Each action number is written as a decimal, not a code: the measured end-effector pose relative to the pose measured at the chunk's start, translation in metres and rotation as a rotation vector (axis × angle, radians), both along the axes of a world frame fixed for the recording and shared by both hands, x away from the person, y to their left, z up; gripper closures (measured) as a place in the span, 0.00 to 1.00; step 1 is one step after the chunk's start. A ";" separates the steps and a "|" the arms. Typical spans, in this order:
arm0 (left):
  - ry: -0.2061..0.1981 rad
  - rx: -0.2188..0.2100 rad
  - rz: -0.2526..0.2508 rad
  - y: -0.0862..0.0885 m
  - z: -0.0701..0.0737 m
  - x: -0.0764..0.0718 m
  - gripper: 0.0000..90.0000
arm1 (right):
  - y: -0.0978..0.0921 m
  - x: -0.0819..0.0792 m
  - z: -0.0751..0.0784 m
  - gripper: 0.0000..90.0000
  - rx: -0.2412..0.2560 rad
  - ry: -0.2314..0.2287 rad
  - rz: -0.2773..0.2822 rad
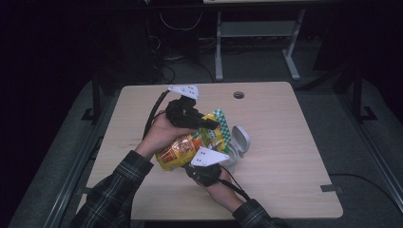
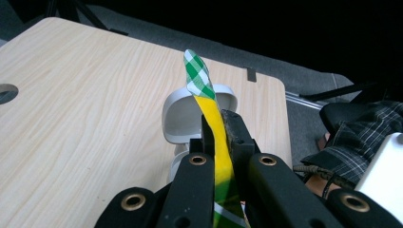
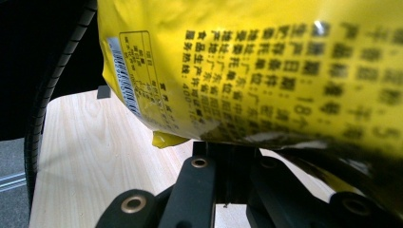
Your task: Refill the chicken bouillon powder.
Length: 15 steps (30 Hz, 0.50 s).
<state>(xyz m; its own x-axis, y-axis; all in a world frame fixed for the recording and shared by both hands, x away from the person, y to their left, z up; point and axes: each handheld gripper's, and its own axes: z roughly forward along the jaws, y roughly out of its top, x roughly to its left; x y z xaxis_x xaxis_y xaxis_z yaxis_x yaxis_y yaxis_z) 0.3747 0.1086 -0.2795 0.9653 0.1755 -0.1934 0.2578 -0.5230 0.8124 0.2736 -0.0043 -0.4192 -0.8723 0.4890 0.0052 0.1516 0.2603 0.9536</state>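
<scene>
left gripper (image 2: 219, 130): I've got its jaws pinched tight on the top seam of the snack bag (image 1: 190, 145), the yellow strip with the green-check end sticking up right between them.
right gripper (image 1: 205, 173): sits at the bag's lower end. In the right gripper view the bag (image 3: 266, 71) hangs right over the jaws and hides their tips, so I honestly can't tell if they're clamped or just under it.
snack bag: yellow and orange, held up off the table (image 1: 285, 156), stretched between my two grippers.
white container (image 2: 183, 116): lid flipped open, just past the left jaws, right beside the bag.
person: plaid sleeves (image 1: 114, 190) behind both tools.
</scene>
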 end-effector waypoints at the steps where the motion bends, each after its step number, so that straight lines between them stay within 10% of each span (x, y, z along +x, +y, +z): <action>1: -0.003 0.003 0.003 -0.001 0.000 0.000 1.00 | 0.000 0.000 0.000 1.00 0.000 0.000 0.000; 15: 0.009 0.069 0.019 -0.015 -0.005 0.007 1.00 | -0.003 0.003 -0.002 1.00 0.026 0.016 0.014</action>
<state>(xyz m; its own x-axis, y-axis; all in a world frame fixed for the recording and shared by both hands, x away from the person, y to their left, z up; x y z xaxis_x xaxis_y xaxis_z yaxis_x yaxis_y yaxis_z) 0.3812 0.0935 -0.2843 0.9600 0.2072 -0.1885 0.2752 -0.5725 0.7723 0.2763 -0.0076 -0.4210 -0.8788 0.4762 0.0319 0.1638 0.2381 0.9573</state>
